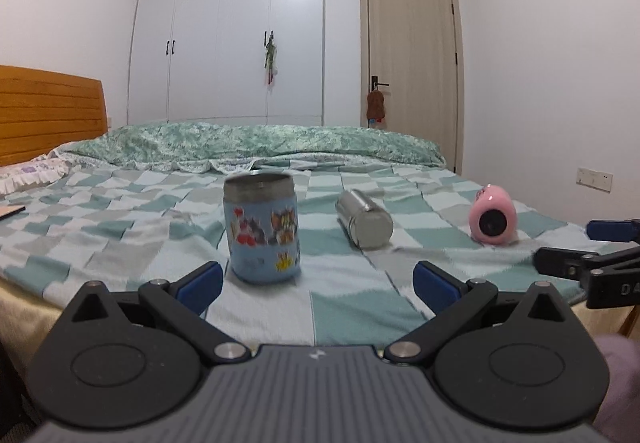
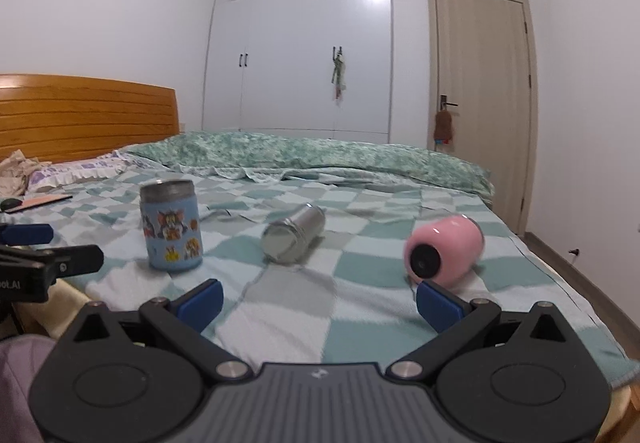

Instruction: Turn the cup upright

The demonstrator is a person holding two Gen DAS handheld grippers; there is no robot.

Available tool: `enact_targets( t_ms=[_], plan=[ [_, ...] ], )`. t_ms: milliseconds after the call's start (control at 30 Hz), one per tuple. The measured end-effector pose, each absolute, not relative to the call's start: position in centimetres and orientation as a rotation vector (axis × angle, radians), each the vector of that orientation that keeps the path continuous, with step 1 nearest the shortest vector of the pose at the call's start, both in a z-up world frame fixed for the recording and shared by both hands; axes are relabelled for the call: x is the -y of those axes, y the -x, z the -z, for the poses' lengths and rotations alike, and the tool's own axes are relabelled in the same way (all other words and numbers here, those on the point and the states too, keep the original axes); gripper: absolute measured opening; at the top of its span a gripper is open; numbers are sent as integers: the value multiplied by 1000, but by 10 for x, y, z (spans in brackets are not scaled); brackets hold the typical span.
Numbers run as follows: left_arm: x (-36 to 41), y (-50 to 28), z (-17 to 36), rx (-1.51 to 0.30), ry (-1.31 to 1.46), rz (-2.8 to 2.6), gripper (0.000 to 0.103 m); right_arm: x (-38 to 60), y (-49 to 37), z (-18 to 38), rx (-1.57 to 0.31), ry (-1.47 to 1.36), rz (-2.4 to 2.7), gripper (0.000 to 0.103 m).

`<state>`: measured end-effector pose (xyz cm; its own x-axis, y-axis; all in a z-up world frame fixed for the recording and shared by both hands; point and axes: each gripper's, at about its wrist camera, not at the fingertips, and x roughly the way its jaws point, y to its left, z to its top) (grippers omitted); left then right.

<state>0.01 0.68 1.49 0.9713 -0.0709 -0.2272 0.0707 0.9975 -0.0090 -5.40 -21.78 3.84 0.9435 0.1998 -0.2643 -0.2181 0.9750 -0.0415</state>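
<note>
A blue cartoon-print cup stands upright on the checked bedspread. A silver steel cup lies on its side in the middle. A pink cup lies on its side at the right. My left gripper is open and empty, just short of the blue cup. My right gripper is open and empty, its right finger close in front of the pink cup. Each gripper shows at the edge of the other's view.
A folded green quilt lies across the far side of the bed. A wooden headboard and pillow are at the left. A white wardrobe and a door stand behind. The bed's near edge is just under the grippers.
</note>
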Motion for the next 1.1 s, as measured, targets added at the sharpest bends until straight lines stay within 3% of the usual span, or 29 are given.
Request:
enact_targets(
  t_ms=[233, 1100],
  plan=[
    [-4, -4, 8, -215, -2, 40, 103, 227, 66, -19, -222, 49, -170, 103],
    [-3, 3, 10, -166, -10, 26, 103, 225, 70, -16, -186, 61, -149, 103]
  ],
)
